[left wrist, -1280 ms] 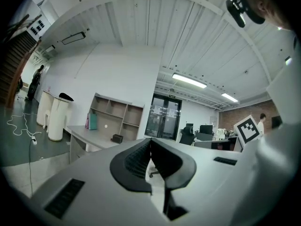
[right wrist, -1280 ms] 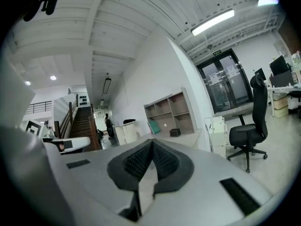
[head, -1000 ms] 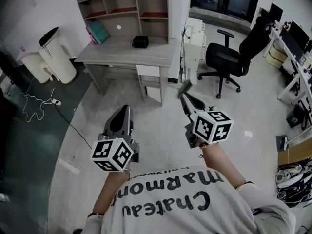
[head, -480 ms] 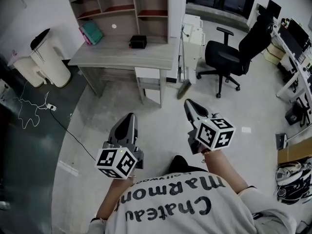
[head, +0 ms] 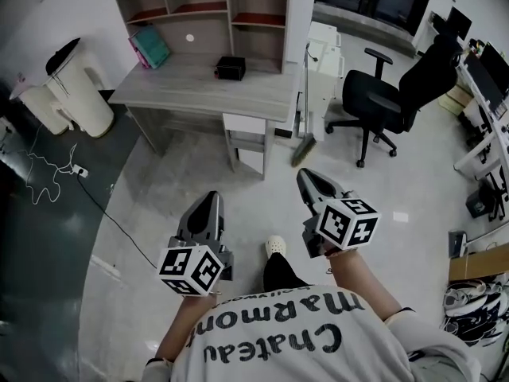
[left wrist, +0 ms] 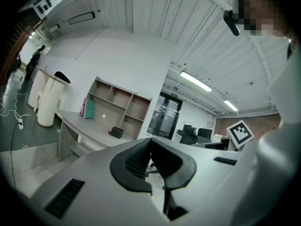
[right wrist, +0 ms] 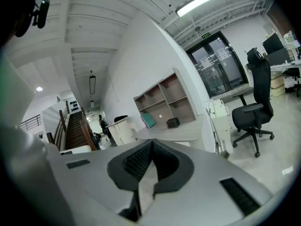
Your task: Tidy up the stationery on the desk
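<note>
The left gripper (head: 210, 199) and the right gripper (head: 305, 175) pointed toward the desk (head: 199, 90), each with its jaws closed together on nothing. A shoe (head: 275, 246) showed on the floor between them. The desk stood well apart from both grippers. It bore a black box (head: 230, 67) and, at its left end, leaning teal and pink folders (head: 151, 46), below the shelf unit (head: 203, 6). An office chair (head: 390, 102) stood to its right.

Black swivel office chair (head: 380, 106) beside leaning broom (head: 302, 148); white black-lidded bin (head: 78, 94), white power strip (head: 78, 170) on floor.
</note>
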The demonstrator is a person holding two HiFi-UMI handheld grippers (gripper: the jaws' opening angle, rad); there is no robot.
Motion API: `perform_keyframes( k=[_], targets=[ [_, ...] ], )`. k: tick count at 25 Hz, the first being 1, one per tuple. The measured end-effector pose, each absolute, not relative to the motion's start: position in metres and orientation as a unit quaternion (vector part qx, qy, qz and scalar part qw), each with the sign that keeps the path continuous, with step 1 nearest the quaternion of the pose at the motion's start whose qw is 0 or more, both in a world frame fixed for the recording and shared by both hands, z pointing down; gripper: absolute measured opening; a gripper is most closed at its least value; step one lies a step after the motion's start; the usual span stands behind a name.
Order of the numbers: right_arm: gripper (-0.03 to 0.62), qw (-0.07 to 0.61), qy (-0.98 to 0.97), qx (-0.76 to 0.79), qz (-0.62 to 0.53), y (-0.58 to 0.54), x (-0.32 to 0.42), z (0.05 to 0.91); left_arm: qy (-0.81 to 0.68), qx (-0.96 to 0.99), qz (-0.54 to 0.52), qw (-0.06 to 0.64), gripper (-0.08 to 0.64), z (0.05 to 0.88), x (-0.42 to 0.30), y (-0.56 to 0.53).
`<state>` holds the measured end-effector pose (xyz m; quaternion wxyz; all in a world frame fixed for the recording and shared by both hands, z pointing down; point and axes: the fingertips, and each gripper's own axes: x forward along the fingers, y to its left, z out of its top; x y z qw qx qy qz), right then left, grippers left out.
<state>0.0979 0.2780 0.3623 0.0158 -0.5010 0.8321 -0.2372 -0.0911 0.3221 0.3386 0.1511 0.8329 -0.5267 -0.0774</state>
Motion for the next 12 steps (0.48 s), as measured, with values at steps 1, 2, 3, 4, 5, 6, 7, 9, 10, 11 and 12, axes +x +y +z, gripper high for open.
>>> perform_keyframes(
  k=[1, 2, 3, 4, 5, 6, 7, 9, 10, 11, 12],
  targets=[
    [0.015, 0.013, 0.833, -0.499, -0.238, 0.272, 0.097, 0.364, -0.527, 0.832, -0.078, 0.153, 0.015, 0.339, -0.092, 0.315],
    [0.015, 0.011, 0.834, -0.498, -0.238, 0.265, 0.096, 0.365, -0.528, 0.832, -0.078, 0.154, 0.015, 0.339, -0.091, 0.308],
    [0.015, 0.008, 0.835, -0.497, -0.237, 0.258, 0.095, 0.366, -0.528, 0.832, -0.077, 0.152, 0.015, 0.339, -0.090, 0.300],
    [0.015, 0.006, 0.836, -0.495, -0.236, 0.250, 0.095, 0.368, -0.528, 0.832, -0.076, 0.151, 0.015, 0.339, -0.089, 0.292],
    [0.015, 0.004, 0.837, -0.493, -0.236, 0.242, 0.095, 0.370, -0.528, 0.832, -0.076, 0.149, 0.015, 0.339, -0.088, 0.283],
    [0.015, 0.001, 0.838, -0.491, -0.237, 0.233, 0.095, 0.371, -0.529, 0.832, -0.076, 0.148, 0.015, 0.339, -0.088, 0.274],
    [0.015, -0.001, 0.839, -0.489, -0.238, 0.223, 0.095, 0.372, -0.530, 0.831, -0.077, 0.148, 0.015, 0.338, -0.087, 0.264],
    [0.015, -0.004, 0.841, -0.485, -0.240, 0.203, 0.096, 0.372, -0.532, 0.829, -0.080, 0.151, 0.015, 0.337, -0.085, 0.245],
    [0.015, -0.006, 0.842, -0.482, -0.240, 0.192, 0.095, 0.370, -0.533, 0.828, -0.081, 0.152, 0.015, 0.335, -0.085, 0.234],
    [0.015, -0.008, 0.845, -0.479, -0.238, 0.181, 0.094, 0.367, -0.535, 0.827, -0.084, 0.153, 0.015, 0.332, -0.085, 0.222],
    [0.015, -0.010, 0.847, -0.476, -0.236, 0.169, 0.093, 0.364, -0.536, 0.826, -0.086, 0.152, 0.015, 0.329, -0.085, 0.211]
  ],
)
